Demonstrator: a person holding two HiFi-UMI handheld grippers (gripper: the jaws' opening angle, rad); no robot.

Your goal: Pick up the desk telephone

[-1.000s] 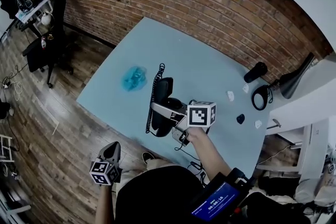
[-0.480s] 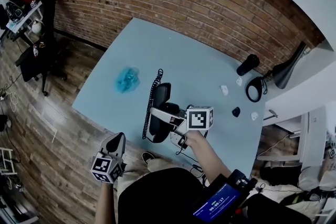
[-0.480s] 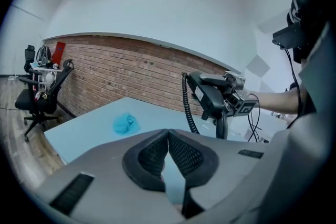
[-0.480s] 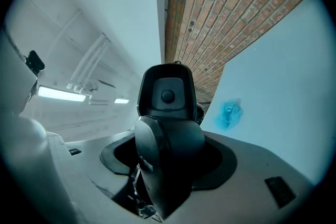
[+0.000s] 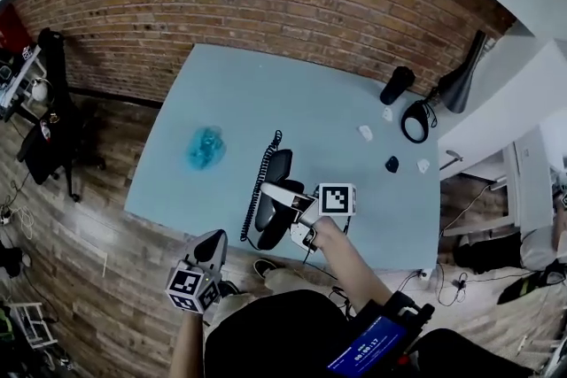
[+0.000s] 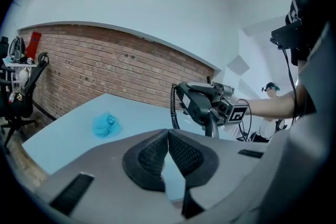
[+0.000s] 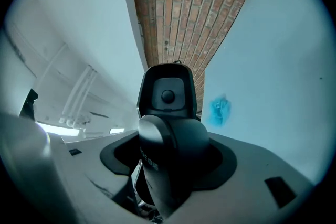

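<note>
**Telephone held clear of the table**

The lift is judged to be nearly done. The telephone [image 5: 276, 190] is clamped between the jaws of the right gripper [image 5: 295, 210] and is held tilted above the near part of the blue table [image 5: 292, 93]. In the left gripper view it is seen clear of the tabletop. A steady hold is judged to be what is called for next, so that the coiled cord [image 5: 260, 190] hanging beside it is not snagged. The left gripper [image 5: 211, 245] is held off the table's near edge, its jaws together on nothing. The telephone is dark, with a rounded handset end and a round button set in a recess.
</note>
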